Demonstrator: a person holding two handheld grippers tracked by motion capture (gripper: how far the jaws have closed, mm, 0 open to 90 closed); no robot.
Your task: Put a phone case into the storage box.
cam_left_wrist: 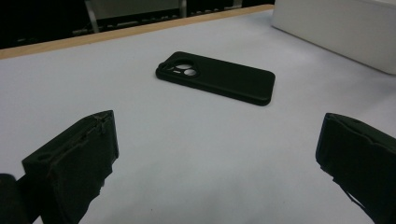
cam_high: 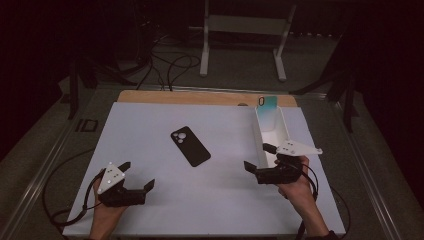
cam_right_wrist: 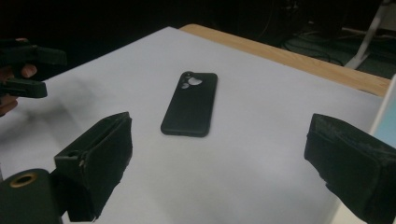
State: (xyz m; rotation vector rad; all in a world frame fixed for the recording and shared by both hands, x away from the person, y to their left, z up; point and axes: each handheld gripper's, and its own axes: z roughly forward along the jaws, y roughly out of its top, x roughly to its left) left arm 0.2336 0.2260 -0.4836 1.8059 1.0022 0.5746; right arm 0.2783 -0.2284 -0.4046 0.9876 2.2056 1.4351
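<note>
- Room dark, far end nearly black; light falls mostly on the table.
- Table (cam_high: 150, 96): wooden top, mostly covered by a white sheet (cam_high: 150, 200), bare wood strip along the far edge.
- Grey floor (cam_high: 240, 70) beyond it, black cables (cam_high: 170, 65) looped across.
- White metal stand frame (cam_high: 242, 25) on the floor behind the table.

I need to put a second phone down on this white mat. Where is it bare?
Bare: the wide stretch left of the black phone, and the strip between it and the white box. Crowded: the near edge, where the left hand-held gripper and right hand-held gripper sit.
</note>
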